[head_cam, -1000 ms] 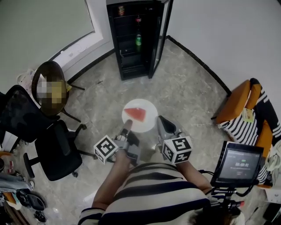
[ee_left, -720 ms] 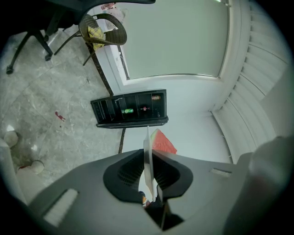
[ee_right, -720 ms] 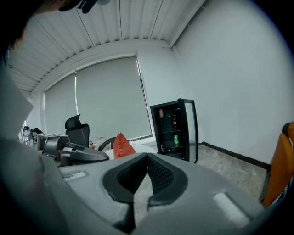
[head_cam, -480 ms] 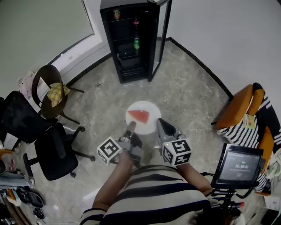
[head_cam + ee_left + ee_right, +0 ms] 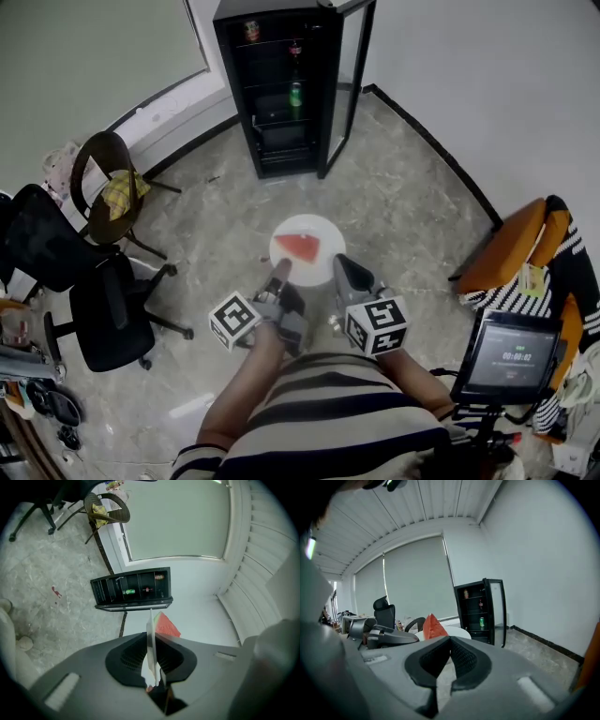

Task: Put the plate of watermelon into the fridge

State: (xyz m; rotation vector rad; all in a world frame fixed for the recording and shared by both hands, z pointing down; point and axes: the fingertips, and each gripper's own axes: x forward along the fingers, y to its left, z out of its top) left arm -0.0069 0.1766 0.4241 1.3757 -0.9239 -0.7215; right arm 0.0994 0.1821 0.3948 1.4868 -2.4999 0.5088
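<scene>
Head view: person in striped shirt stands on marble floor [image 5: 403, 202], both grippers held out in front. Left gripper [image 5: 278, 274] is clamped on the near rim of the white plate [image 5: 323, 267]; left gripper view confirms it, with the plate seen edge-on, pinched between the two pads. Watermelon wedge [image 5: 298, 247] lies on the plate, roughly centred, red face up. Plate is carried in the air above the floor, well apart from the fridge [image 5: 267, 141]. Fridge is black, stands against the far wall, door [image 5: 352, 75] swung open to its right; a green can [image 5: 295, 94] sits on a middle shelf, other small drinks on shelves above it. Right gripper [image 5: 339, 264] hovers just beside the plate's right edge; right gripper view shows its jaws pressed together at the tips with nothing between them. Black office chairs [image 5: 103, 314] to the left, orange chair [image 5: 502, 246] and a small screen [image 5: 506, 354] to the right
</scene>
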